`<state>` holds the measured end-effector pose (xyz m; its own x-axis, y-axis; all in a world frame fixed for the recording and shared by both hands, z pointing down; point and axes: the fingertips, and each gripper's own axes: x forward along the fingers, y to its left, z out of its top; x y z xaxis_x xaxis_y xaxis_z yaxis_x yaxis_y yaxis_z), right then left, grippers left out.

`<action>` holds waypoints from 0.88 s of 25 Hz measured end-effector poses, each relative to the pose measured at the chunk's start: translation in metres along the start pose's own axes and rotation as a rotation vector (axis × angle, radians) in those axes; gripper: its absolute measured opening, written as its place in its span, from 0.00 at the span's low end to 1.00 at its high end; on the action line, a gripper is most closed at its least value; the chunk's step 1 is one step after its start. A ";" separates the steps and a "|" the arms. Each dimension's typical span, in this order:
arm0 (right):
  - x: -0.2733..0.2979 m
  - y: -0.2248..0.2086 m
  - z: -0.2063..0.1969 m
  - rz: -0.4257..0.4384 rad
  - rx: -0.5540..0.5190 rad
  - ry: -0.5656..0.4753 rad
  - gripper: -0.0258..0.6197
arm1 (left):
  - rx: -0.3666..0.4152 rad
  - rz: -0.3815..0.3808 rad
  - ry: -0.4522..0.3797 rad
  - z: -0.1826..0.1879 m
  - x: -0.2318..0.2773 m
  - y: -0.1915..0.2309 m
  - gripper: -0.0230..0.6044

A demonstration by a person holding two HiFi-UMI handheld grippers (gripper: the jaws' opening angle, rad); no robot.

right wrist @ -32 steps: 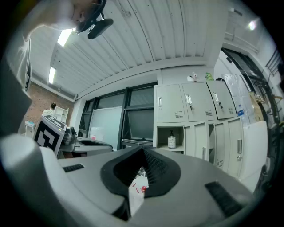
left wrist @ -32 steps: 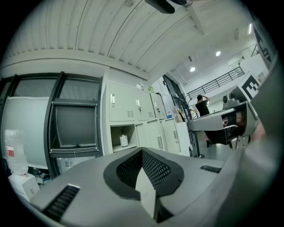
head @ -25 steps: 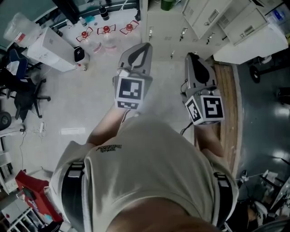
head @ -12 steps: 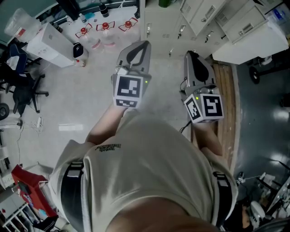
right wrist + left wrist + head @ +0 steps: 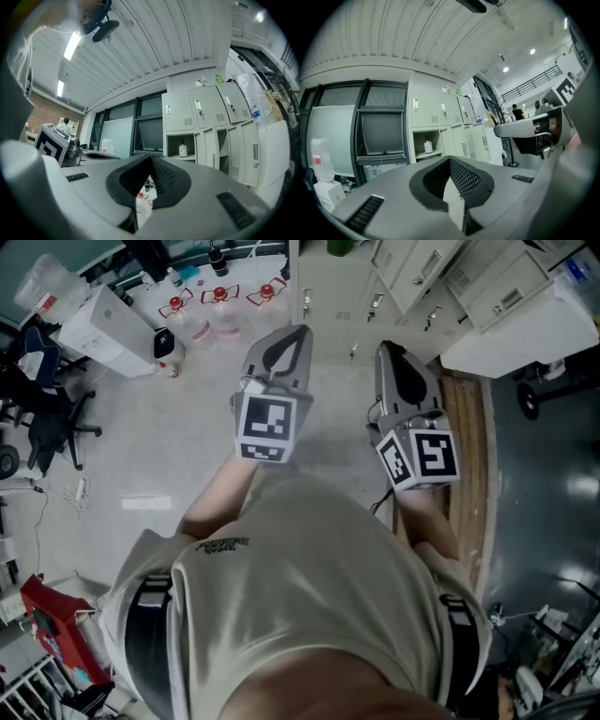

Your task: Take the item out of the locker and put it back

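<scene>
Left gripper (image 5: 296, 334) and right gripper (image 5: 387, 348): fingers closed, nothing held. Ahead, lockers (image 5: 180, 110); one open compartment holds a bottle (image 5: 183, 150). Office chair (image 5: 52, 432) on the floor (image 5: 187, 446), left.

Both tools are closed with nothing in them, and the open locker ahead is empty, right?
Not quite. The open locker is not empty: a small white bottle stands inside, as the right gripper view shows. The left tool and right tool are indeed closed and empty.

My right gripper (image 5: 150, 157): jaws together, empty.
Open locker (image 5: 174, 143): ahead of me.
Bottle (image 5: 183, 150): upright on its shelf.
</scene>
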<state>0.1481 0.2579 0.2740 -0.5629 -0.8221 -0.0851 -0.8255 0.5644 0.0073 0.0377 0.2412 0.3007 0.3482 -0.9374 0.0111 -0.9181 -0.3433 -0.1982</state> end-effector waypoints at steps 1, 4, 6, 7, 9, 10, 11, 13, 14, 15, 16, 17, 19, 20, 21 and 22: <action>0.002 -0.001 -0.001 0.004 -0.005 -0.001 0.04 | 0.000 0.000 0.000 -0.001 0.002 0.000 0.06; 0.009 -0.003 -0.003 0.007 -0.014 -0.003 0.04 | 0.001 -0.004 -0.009 -0.001 0.009 0.003 0.06; 0.016 -0.005 -0.006 0.003 -0.020 -0.004 0.04 | 0.002 -0.007 -0.017 -0.003 0.015 0.007 0.06; 0.020 -0.007 -0.008 0.000 -0.024 -0.003 0.04 | 0.003 -0.009 -0.020 -0.004 0.020 0.009 0.06; 0.030 -0.012 -0.012 -0.004 -0.028 0.002 0.04 | 0.002 -0.012 -0.025 -0.006 0.031 0.014 0.06; 0.036 -0.015 -0.014 -0.005 -0.028 0.005 0.04 | 0.000 -0.012 -0.026 -0.008 0.037 0.017 0.06; 0.043 -0.018 -0.016 -0.007 -0.026 0.007 0.04 | -0.004 -0.010 -0.028 -0.009 0.043 0.022 0.06; 0.058 -0.023 -0.020 -0.007 -0.023 0.013 0.04 | -0.013 0.000 -0.037 -0.012 0.055 0.033 0.06; 0.067 -0.025 -0.022 -0.007 -0.021 0.015 0.04 | -0.017 0.008 -0.042 -0.013 0.061 0.040 0.06; 0.075 -0.028 -0.025 -0.008 -0.020 0.018 0.04 | -0.020 0.014 -0.046 -0.015 0.068 0.046 0.06; 0.084 -0.031 -0.027 -0.008 -0.019 0.022 0.04 | -0.024 0.019 -0.048 -0.016 0.075 0.053 0.06; 0.094 -0.034 -0.030 -0.008 -0.017 0.028 0.04 | -0.027 0.020 -0.046 -0.019 0.083 0.058 0.06; 0.112 -0.038 -0.036 -0.009 -0.010 0.040 0.04 | -0.035 0.017 -0.037 -0.025 0.097 0.070 0.06; 0.122 -0.041 -0.038 -0.009 -0.007 0.044 0.04 | -0.038 0.013 -0.031 -0.029 0.105 0.075 0.06; 0.132 -0.043 -0.040 -0.010 -0.005 0.048 0.04 | -0.040 0.009 -0.025 -0.032 0.113 0.081 0.06; 0.142 -0.046 -0.043 -0.011 -0.003 0.053 0.04 | -0.042 0.005 -0.020 -0.035 0.122 0.086 0.06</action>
<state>0.1039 0.1121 0.3040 -0.5553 -0.8310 -0.0325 -0.8316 0.5553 0.0094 -0.0058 0.0956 0.3191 0.3467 -0.9379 -0.0094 -0.9269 -0.3411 -0.1564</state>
